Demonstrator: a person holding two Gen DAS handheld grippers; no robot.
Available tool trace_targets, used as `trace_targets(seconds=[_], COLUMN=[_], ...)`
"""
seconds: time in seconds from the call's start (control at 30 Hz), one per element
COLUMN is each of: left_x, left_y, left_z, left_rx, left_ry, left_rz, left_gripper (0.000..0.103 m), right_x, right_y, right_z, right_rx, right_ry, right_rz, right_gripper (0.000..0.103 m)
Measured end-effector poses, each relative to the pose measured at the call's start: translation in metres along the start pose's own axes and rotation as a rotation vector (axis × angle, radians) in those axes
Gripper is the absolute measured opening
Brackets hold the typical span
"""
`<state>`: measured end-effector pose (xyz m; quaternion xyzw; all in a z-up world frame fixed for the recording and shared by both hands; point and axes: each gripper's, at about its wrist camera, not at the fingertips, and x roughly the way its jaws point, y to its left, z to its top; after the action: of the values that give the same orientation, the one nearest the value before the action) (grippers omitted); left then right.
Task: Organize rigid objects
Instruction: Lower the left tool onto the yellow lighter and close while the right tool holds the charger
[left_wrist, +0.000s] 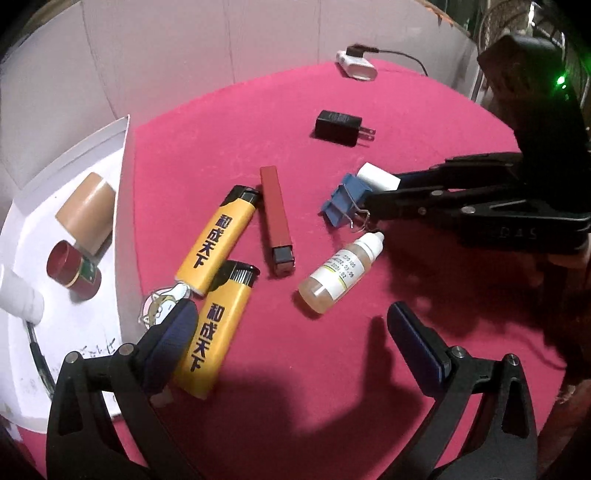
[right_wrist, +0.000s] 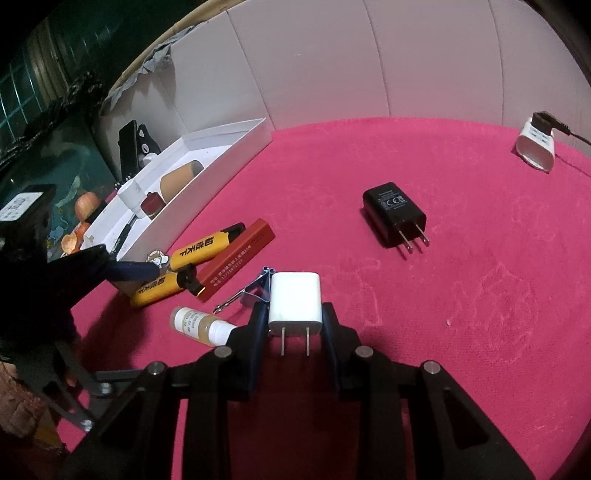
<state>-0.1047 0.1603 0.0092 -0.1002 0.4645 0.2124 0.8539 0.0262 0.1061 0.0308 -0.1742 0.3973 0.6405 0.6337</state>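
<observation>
Partly hidden, white charger (right_wrist: 294, 302) clamped by right fingers (right_wrist: 330, 321); left fingers (left_wrist: 417, 339) spread.

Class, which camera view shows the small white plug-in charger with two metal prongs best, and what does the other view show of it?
The right wrist view: the small white plug-in charger sits centred, both prongs visible, clamped by the right gripper. The left wrist view shows only one white end of the charger poking out of that gripper.
</observation>
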Motion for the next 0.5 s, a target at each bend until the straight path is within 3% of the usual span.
trace_targets(seconds=[0.23, 0.4, 0.5], left_x=[-0.020, -0.031, -0.030], left_y=[-0.009, -0.009, -0.010], left_z=[-0.011, -0.013, -0.014], left_rx=[-0.039, 0.004, 0.075], left_ry=[0.012, -0.032, 0.004], left_rz=[-0.225, -0.107, -0.124], left_gripper=[0.103, 0.103, 0.103], right_x=[0.000, 0.000, 0.000], right_y=[-0.003, -0.005, -0.005], right_z=[0.000, 0.000, 0.000], right_rx=[0.013, 0.021, 0.024], right_ry=[0.000, -0.001, 0.000], right_rz=[0.014, 0.024, 0.028], right_gripper=[0.028, 0.028, 0.028])
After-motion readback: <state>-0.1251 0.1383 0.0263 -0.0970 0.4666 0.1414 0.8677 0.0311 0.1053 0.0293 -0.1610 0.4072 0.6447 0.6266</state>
